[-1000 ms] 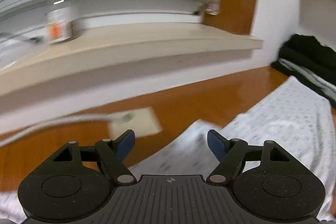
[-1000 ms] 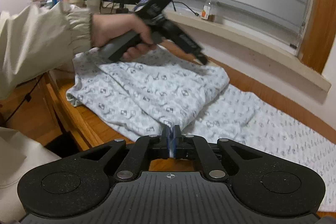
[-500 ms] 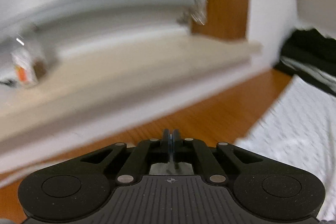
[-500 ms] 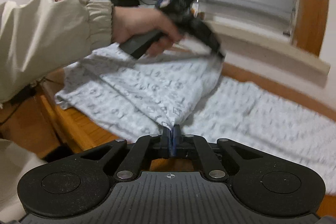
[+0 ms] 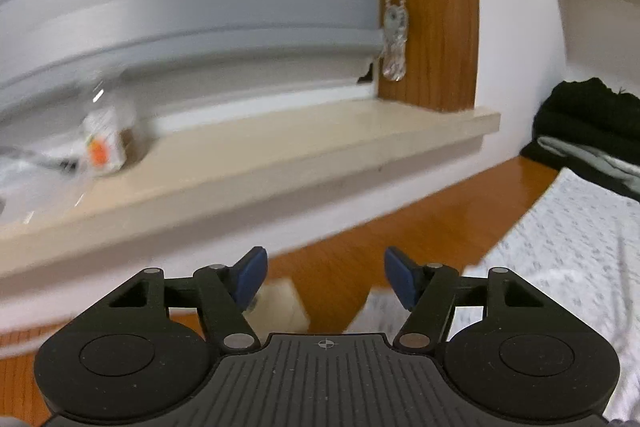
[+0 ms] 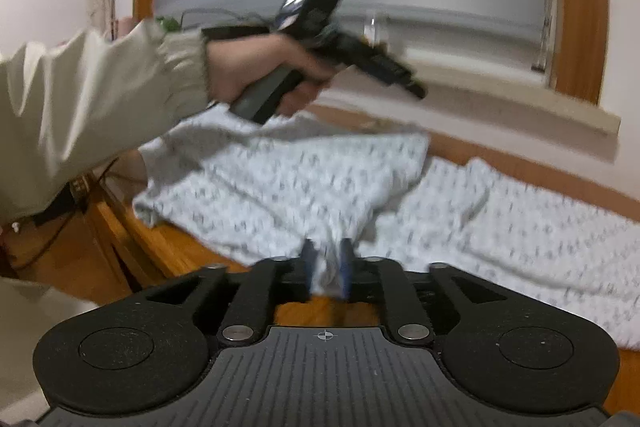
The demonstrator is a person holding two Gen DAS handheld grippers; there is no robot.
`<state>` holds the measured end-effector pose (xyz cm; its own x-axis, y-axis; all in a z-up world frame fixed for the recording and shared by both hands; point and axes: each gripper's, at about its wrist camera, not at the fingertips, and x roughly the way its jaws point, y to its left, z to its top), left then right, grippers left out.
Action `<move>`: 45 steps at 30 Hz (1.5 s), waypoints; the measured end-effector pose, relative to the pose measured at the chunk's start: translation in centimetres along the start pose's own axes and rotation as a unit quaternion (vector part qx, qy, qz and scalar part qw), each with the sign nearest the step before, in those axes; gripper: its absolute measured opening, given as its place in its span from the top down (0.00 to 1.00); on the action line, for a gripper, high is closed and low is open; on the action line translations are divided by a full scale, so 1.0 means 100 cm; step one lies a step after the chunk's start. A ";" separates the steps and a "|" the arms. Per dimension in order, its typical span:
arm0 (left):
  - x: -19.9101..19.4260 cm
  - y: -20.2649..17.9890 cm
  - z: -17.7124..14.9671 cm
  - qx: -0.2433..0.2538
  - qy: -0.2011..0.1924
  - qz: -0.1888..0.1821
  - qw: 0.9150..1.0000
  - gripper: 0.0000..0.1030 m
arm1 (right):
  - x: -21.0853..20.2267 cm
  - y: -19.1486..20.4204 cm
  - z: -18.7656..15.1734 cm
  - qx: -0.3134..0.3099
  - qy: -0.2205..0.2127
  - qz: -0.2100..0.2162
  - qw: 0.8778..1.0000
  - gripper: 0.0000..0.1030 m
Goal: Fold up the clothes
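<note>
A pale grey patterned garment (image 6: 460, 199) lies across the wooden table, one half folded over towards the left. It also shows in the left wrist view (image 5: 568, 247) at the lower right. My left gripper (image 5: 324, 277) is open and empty, raised above the table and facing the window sill; the right wrist view shows it (image 6: 416, 89) held in a hand above the cloth. My right gripper (image 6: 326, 263) has its jaws a little apart, with the garment's near edge between the fingers.
A window sill (image 5: 280, 147) with a small bottle (image 5: 102, 143) runs along the back wall. A pile of dark clothes (image 5: 588, 135) sits at the far right. A small beige block (image 5: 280, 303) lies on the table (image 5: 360, 227). The table's front edge (image 6: 132, 235) is at the left.
My left gripper shut on the cloth half a second ago, then opened and rose clear of it. My right gripper's jaws have parted slightly. The folded half has dropped onto the table.
</note>
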<state>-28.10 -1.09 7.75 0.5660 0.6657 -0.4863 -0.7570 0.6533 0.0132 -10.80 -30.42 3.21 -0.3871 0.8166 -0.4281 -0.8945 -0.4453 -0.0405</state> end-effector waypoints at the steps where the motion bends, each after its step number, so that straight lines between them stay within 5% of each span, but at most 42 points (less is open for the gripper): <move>1: -0.006 0.004 -0.005 -0.003 0.008 -0.003 1.000 0.31 | 0.003 0.000 0.004 -0.001 -0.004 -0.001 1.000 0.73; 10: -0.014 -0.002 -0.025 0.032 0.051 -0.057 0.997 0.30 | 0.051 0.005 0.025 -0.033 0.036 0.004 0.999 0.62; 11: -0.010 -0.007 -0.026 0.039 0.052 -0.059 0.996 0.30 | 0.053 0.003 0.023 -0.028 0.041 0.008 0.999 0.63; 13: 0.000 -0.015 -0.029 0.057 0.061 -0.044 0.996 0.36 | 0.054 0.002 0.020 -0.017 0.049 0.018 0.999 0.96; 21: 0.015 0.002 -0.036 0.014 0.084 -0.041 0.995 0.30 | 0.027 0.005 0.006 -0.017 0.063 0.044 0.997 0.99; 26: 0.010 -0.002 -0.033 0.022 0.072 -0.036 0.997 0.29 | 0.023 -0.002 0.021 -0.001 0.025 0.030 0.999 0.92; 30: 0.004 -0.015 -0.024 0.022 0.055 -0.066 0.996 0.29 | 0.047 0.004 0.036 -0.004 0.017 0.000 1.000 0.63; 35: 0.019 -0.044 -0.027 0.084 0.072 -0.047 0.993 0.35 | 0.073 0.010 0.032 0.006 0.059 0.007 0.998 0.70; 45: 0.017 -0.008 -0.040 0.041 0.080 -0.043 0.995 0.30 | 0.065 0.015 0.024 0.011 0.057 0.021 0.998 0.70</move>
<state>-27.82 -1.95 3.41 0.5625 0.5445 -0.6222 -0.6754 0.7367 0.0341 -15.20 -24.87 2.54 -0.3969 0.7497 -0.5296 -0.8833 -0.4687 -0.0016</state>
